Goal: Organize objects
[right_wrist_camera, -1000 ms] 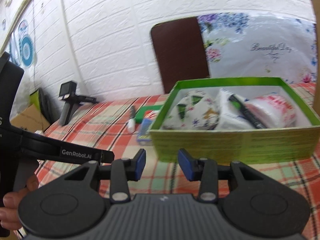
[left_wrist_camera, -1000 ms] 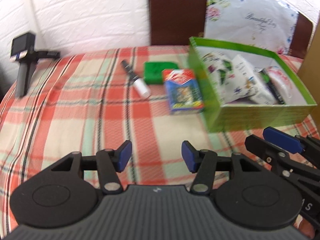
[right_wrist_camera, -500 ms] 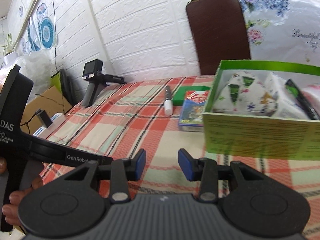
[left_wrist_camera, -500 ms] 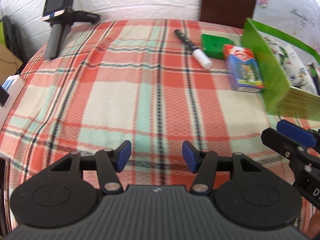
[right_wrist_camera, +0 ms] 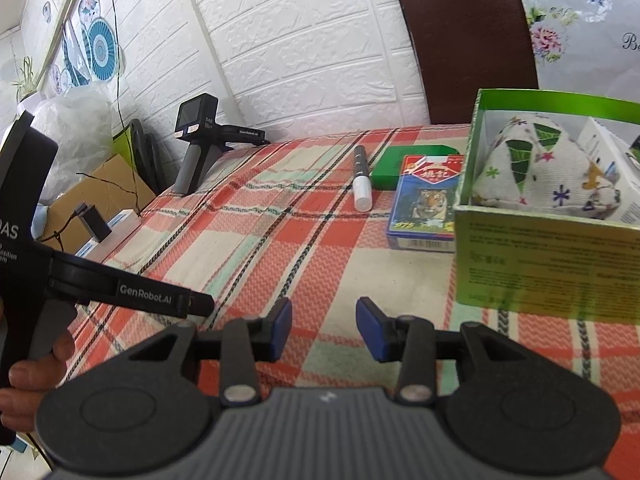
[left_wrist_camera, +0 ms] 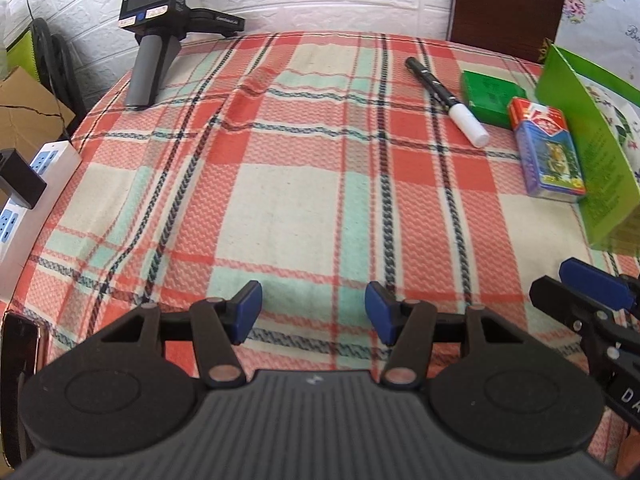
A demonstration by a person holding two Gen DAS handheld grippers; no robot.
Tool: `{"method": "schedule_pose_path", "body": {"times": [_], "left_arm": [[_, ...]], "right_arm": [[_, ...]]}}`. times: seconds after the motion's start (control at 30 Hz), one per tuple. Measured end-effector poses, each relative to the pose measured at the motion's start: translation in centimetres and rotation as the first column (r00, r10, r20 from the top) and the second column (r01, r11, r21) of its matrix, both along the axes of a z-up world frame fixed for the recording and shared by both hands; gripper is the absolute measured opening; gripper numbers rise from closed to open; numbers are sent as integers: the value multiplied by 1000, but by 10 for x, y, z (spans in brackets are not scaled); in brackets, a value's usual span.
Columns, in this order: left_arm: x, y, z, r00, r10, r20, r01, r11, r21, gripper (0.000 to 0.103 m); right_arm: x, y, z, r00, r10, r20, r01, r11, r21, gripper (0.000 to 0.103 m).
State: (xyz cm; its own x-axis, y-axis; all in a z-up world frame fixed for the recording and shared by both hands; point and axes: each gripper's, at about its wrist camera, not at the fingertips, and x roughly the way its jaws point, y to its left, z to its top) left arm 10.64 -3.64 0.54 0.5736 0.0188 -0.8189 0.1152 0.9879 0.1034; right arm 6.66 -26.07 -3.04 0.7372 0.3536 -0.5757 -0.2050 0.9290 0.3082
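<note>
On the plaid tablecloth [left_wrist_camera: 288,200] lie a black marker with a white cap [left_wrist_camera: 446,100] [right_wrist_camera: 361,178], a small green box [left_wrist_camera: 490,98] [right_wrist_camera: 404,162] and a blue card pack with a tiger picture [left_wrist_camera: 546,152] [right_wrist_camera: 428,200]. The pack rests against the open green box [left_wrist_camera: 588,148] [right_wrist_camera: 548,264], which holds a patterned cloth pouch [right_wrist_camera: 540,168] and a white carton [right_wrist_camera: 612,160]. My left gripper [left_wrist_camera: 313,312] hovers open over bare cloth near the front edge. My right gripper [right_wrist_camera: 324,326] is open and empty, well short of the card pack.
A spare black handheld gripper with a screen [left_wrist_camera: 154,20] [right_wrist_camera: 204,140] stands at the table's far left. A white power strip [left_wrist_camera: 24,184] and a cardboard box [right_wrist_camera: 104,188] sit off the left edge. A brown chair back [right_wrist_camera: 464,36] rises behind the table.
Both views have swung left and sunk toward the cloth. The green box has slid to the right edge of each view. Neither gripper's jaws have changed.
</note>
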Motion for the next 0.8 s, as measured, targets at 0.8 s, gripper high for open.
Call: {"method": "schedule_pose_path", "body": {"times": [0.8], "left_arm": [[85, 1, 29, 999, -14, 34, 22, 975, -221, 60]], "right_arm": [[79, 38, 11, 995, 15, 100, 0, 989, -146, 36]]}}
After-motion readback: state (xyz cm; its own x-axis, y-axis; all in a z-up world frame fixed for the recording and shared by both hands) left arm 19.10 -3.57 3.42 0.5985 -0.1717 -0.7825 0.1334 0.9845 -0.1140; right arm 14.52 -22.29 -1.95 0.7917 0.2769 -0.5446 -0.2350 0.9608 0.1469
